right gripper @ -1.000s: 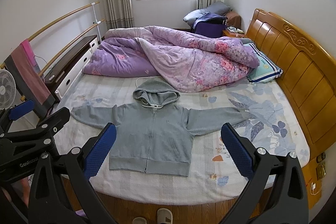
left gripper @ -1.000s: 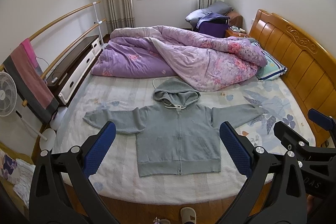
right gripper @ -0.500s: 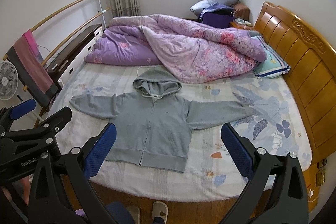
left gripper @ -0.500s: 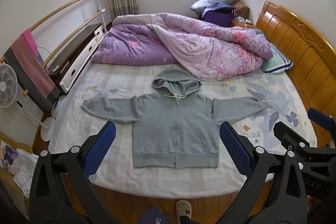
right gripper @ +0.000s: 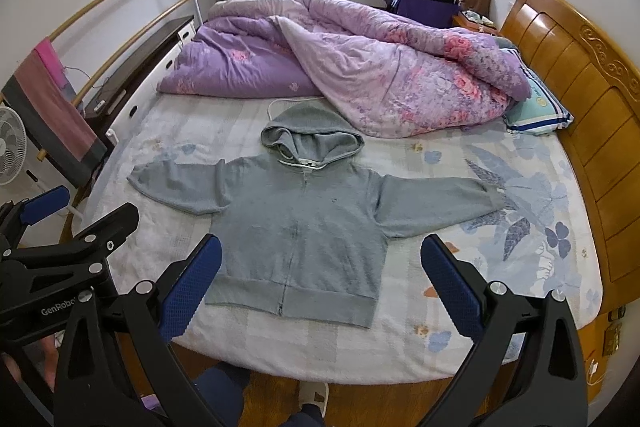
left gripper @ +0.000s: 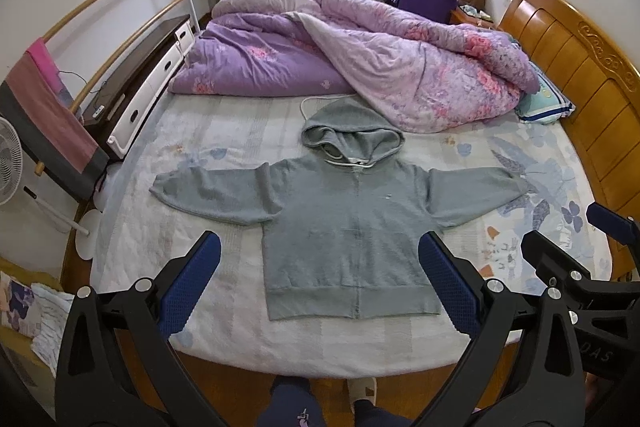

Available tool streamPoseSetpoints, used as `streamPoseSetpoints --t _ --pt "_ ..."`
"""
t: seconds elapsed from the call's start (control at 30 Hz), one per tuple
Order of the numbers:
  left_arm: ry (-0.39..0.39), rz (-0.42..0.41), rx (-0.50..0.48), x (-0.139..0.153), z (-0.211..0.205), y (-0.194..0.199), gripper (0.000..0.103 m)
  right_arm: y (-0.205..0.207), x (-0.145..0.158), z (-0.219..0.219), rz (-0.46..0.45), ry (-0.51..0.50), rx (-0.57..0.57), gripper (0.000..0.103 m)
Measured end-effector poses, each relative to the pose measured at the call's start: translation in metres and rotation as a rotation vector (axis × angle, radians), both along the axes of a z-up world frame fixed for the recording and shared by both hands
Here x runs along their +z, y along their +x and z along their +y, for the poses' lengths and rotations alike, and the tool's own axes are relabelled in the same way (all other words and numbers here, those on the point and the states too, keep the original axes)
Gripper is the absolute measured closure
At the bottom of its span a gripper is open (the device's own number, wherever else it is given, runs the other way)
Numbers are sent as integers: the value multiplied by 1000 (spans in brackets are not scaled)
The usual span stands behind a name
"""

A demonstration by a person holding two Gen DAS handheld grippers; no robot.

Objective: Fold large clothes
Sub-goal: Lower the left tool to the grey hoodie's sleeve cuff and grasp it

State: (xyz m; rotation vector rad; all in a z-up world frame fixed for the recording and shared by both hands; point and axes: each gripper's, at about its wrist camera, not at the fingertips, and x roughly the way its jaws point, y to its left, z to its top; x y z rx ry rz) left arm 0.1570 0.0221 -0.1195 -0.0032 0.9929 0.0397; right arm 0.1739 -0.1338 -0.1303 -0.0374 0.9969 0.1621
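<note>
A grey zip-up hoodie [left gripper: 344,227] [right gripper: 300,223] lies flat and face up on the bed [left gripper: 224,155], sleeves spread wide to both sides, hood toward the quilt. My left gripper [left gripper: 320,283] hangs open above the near edge of the bed, short of the hoodie's hem, with nothing between its blue pads. My right gripper [right gripper: 322,283] is likewise open and holds nothing, just before the hem. Each gripper shows at the edge of the other's view: the right gripper [left gripper: 568,255] and the left gripper [right gripper: 80,219].
A crumpled purple floral quilt [left gripper: 360,63] fills the far half of the bed. A wooden headboard [left gripper: 580,75] and a pillow [left gripper: 544,107] are on the right. At the left stand a clothes rail with towels [left gripper: 48,107], a low cabinet [left gripper: 148,75] and a fan [left gripper: 8,163]. A person's legs and slipper [left gripper: 360,391] stand at the bed's near edge.
Both cameras have tilted down and come closer to the bed, so the hoodie sits higher and larger in view. The hoodie itself has not moved; both grippers stay open.
</note>
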Motion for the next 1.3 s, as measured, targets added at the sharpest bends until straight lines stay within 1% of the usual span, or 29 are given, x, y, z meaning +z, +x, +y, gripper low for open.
streamPoseSetpoints --t 0.17,0.23,0.3,0.37,0.43,0.47,0.53,0.63,0.73,0.8,0.83,0.93,1.0,1.03,1.07,1.17,1.2,1.3 --pt "-14 68 -8 -31 57 51 5 44 -25 60 64 -15 18 7" --pt "-24 120 -17 -49 88 74 4 62 -39 87 99 -43 18 7" --pt "-30 151 -5 -65 116 88 5 76 -53 111 125 -46 23 7" --pt "-36 179 7 -84 144 101 4 94 -74 143 163 -55 45 7" --pt "-56 228 21 -107 171 113 4 107 -93 168 202 -63 61 7" --pt "-66 256 35 -120 187 120 4 114 -102 180 216 -70 67 7" --pt "-86 283 67 -141 213 129 4 123 -118 200 238 -72 83 7" --pt "-100 311 94 -169 236 139 4 142 -149 228 280 -85 110 7" --pt "-88 370 90 -204 253 155 4 157 -177 245 312 -105 126 7" --pt "-72 397 103 -224 263 163 4 166 -192 250 332 -120 126 7" --pt "-79 407 111 -231 268 167 4 174 -204 252 353 -117 123 7" --pt "-104 411 133 -250 282 178 4 189 -226 256 378 -122 117 7" --pt "-113 434 146 -266 291 186 4 196 -237 259 392 -111 119 8" --pt "-110 443 170 -277 301 191 4 204 -246 260 403 -101 116 8" --pt "-106 445 188 -281 305 193 4 207 -252 260 409 -99 116 8" --pt "-95 421 239 -297 325 205 4 220 -271 259 421 -98 110 8" --pt "-78 424 255 -304 334 209 4 226 -278 257 434 -98 106 8" --pt "-69 433 303 -325 359 218 4 240 -291 254 439 -76 95 8"
